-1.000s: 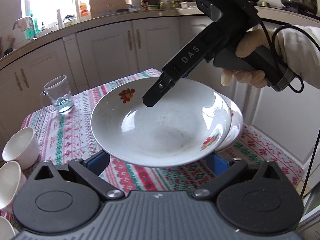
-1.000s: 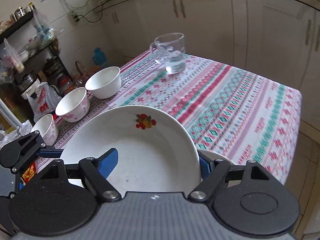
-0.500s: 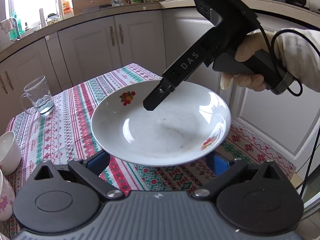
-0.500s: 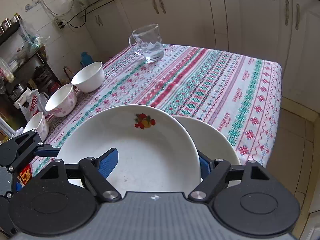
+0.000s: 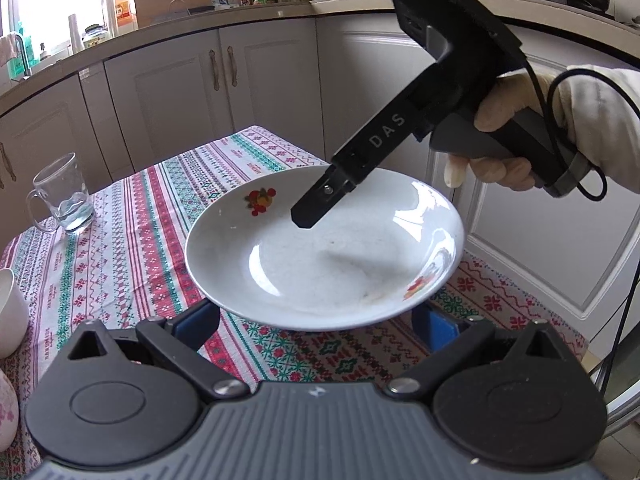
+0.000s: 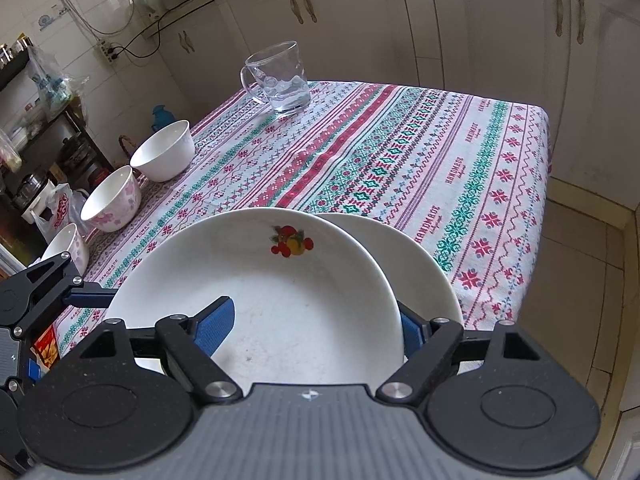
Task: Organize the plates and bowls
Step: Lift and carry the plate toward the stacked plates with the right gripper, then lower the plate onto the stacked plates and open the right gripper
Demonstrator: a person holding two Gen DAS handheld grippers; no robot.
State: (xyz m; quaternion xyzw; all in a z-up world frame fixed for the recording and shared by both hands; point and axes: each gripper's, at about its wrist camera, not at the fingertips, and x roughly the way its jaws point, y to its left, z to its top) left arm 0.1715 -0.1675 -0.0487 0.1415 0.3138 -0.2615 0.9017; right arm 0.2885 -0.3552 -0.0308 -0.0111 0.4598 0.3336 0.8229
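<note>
Sitting over the tablecloth's (image 6: 460,148) near right corner, glossy white round plate (image 6: 256,300) with fruit print overlaps a plain plate (image 6: 416,256) beneath. Right tongs (image 6: 316,324) straddle its rim, jaws opening, blue pads either side. Left tongs (image 5: 320,320) open, fingers under the plate's edge. Three bowls (image 6: 162,156) line the left edge; glass mug (image 6: 280,78) at the far edge.

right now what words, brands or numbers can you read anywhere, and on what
"DAS": on the black finger of the right tongs, seen from the left wrist.
"HANDMADE": woven again and again into the tablecloth.
Bottle and jar labels on the counter: too small to read.
Red print on the plastic bag beside the table: blurred, unreadable.
</note>
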